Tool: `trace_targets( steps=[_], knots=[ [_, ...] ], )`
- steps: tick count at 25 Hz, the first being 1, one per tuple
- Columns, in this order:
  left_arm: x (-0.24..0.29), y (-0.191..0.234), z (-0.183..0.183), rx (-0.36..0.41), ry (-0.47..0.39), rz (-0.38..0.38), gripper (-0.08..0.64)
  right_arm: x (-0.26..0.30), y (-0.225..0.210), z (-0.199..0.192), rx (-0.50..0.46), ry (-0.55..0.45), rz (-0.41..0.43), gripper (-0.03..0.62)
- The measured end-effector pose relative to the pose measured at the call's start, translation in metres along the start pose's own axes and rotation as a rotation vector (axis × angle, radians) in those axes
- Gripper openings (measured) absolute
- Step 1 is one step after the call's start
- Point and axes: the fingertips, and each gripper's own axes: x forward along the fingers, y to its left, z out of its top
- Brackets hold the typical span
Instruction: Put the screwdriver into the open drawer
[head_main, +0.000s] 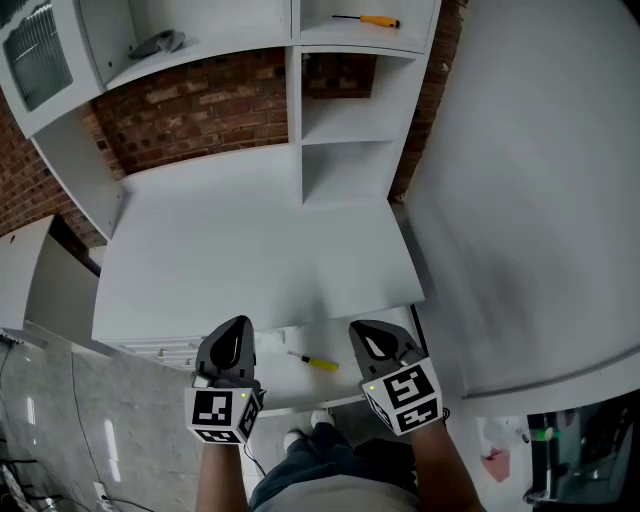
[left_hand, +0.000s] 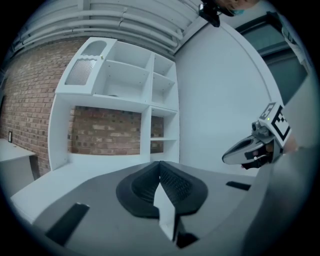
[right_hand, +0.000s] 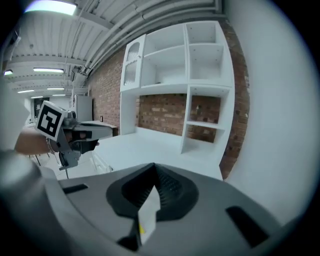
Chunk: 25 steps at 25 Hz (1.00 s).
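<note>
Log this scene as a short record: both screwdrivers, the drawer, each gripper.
yellow screwdriver: lying in the open drawer, held by nothing
orange-handled screwdriver: lying on the top right shelf
left gripper: shut, empty, over the drawer's left part
right gripper: shut, empty, over the drawer's right part
task state: the yellow screwdriver is in the drawer
</note>
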Motion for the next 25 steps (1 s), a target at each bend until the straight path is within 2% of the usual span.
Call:
trace_targets(
  steps=[10,14,25],
  knots=[
    [0.004,-0.007,0.066,0.071,-0.125,-0.028,0.014,-0.035,-0.020,0.067,-0.007,-0.208,-0.118,0.009],
    [0.003,-0.010,0.093,0.109,-0.174,-0.014,0.014,-0.050,-0.038,0.088,0.028,-0.275,-0.169,0.009],
    [-0.011,-0.007,0.114,0.117,-0.227,0.000,0.014,-0.081,-0.049,0.116,0.022,-0.375,-0.243,0.008]
  ],
)
